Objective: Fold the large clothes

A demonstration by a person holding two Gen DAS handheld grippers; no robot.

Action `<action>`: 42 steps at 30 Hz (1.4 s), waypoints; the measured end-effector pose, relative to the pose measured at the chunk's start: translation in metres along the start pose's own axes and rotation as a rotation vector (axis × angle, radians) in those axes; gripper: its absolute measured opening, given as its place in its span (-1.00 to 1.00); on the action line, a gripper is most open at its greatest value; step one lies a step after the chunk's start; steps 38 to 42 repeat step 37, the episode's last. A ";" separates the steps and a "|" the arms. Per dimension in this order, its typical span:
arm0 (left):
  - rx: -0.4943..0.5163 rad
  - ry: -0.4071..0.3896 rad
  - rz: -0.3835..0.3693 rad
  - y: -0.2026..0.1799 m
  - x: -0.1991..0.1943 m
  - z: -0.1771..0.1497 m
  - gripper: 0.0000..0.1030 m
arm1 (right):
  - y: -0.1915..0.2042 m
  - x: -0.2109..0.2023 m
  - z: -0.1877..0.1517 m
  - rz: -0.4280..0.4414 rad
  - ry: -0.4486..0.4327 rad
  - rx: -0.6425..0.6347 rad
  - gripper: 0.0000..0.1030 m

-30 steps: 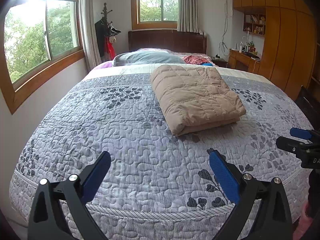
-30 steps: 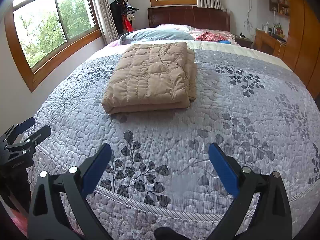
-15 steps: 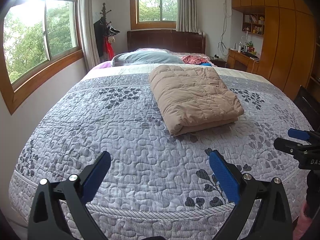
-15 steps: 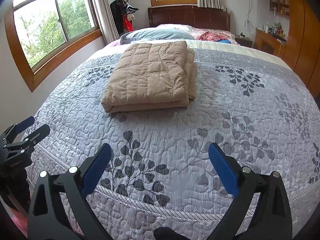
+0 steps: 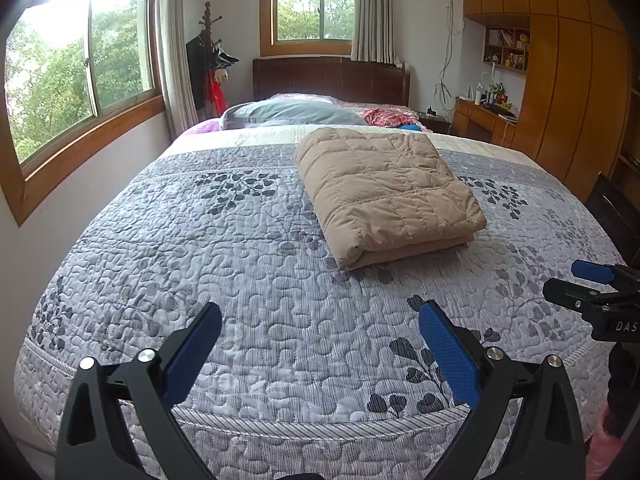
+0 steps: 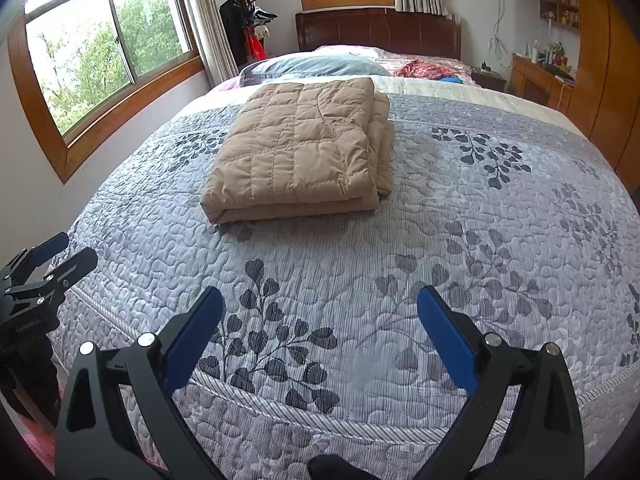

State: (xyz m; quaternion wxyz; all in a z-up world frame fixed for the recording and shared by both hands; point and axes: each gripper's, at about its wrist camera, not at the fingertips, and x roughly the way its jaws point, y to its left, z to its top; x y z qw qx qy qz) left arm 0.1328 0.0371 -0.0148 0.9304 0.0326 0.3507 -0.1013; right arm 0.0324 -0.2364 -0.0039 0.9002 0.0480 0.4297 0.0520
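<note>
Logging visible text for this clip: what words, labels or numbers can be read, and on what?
"DAS", cut off by the frame edge: on the body of the right gripper.
Small pale print on the body of the left gripper: too blurred to read.
Books on the wall shelf: too small to read.

Ahead of the right gripper (image 6: 320,320) lies a matt, puffy quilted jacket (image 6: 300,152). The stitched cloth bedspread (image 6: 460,208) looks textured. Beyond it stands a glossy wooden headboard (image 6: 380,34).

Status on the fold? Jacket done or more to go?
Looks done: the tan quilted jacket lies folded in a compact stack on the grey quilted bedspread. In hand: nothing; the left hand-held gripper and right hand-held gripper are open and clear of it. Left: no other unfolded garment stands out.
</note>
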 end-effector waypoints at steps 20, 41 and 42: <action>0.002 0.013 -0.014 -0.002 0.005 0.001 0.92 | -0.005 0.006 0.000 0.002 0.009 0.000 0.88; 0.005 0.014 -0.028 0.000 0.008 0.001 0.92 | -0.005 0.008 0.001 0.007 0.013 -0.007 0.89; 0.005 0.014 -0.028 0.000 0.008 0.001 0.92 | -0.005 0.008 0.001 0.007 0.013 -0.007 0.89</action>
